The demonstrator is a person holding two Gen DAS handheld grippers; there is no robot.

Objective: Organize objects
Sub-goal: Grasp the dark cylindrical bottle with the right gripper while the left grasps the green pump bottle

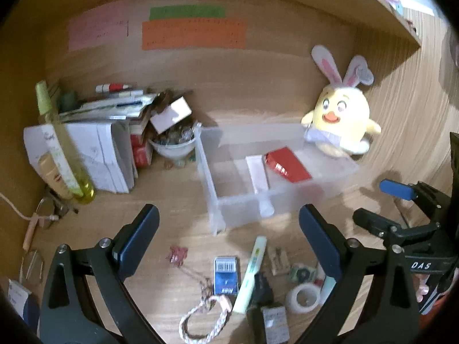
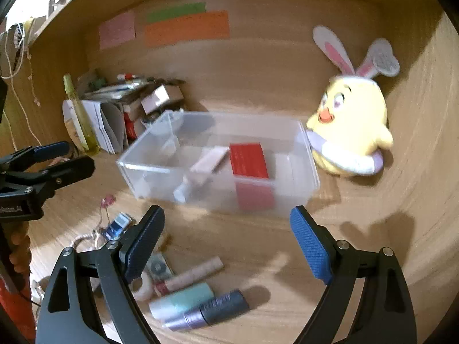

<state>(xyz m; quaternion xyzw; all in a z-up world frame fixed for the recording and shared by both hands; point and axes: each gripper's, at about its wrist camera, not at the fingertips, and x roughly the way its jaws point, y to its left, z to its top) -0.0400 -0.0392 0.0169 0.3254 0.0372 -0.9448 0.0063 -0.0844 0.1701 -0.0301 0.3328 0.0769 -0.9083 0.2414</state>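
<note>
A clear plastic bin [image 1: 287, 197] [image 2: 160, 166] stands mid-desk and holds a red box [image 1: 288, 164] [image 2: 248, 160] and a white tube [image 1: 257, 173] [image 2: 208, 160]. My left gripper [image 1: 229, 240] is open and empty, above small loose items in front of the bin: a blue card [image 1: 226, 275], a pale green tube [image 1: 252, 272], a tape roll [image 1: 303, 298], a braided cord [image 1: 200, 321]. My right gripper [image 2: 226, 243] is open and empty, in front of the bin, above a purple-grey tube [image 2: 209, 309], a teal tube [image 2: 180, 301] and a pink tube [image 2: 192, 276].
A yellow chick plush with bunny ears [image 1: 340, 114] [image 2: 350, 126] sits right of the bin. Stacked books and papers [image 1: 100, 149], a bottle [image 1: 61, 149] and a white bowl [image 1: 172, 146] crowd the back left. Coloured notes [image 1: 193, 33] hang on the back wall.
</note>
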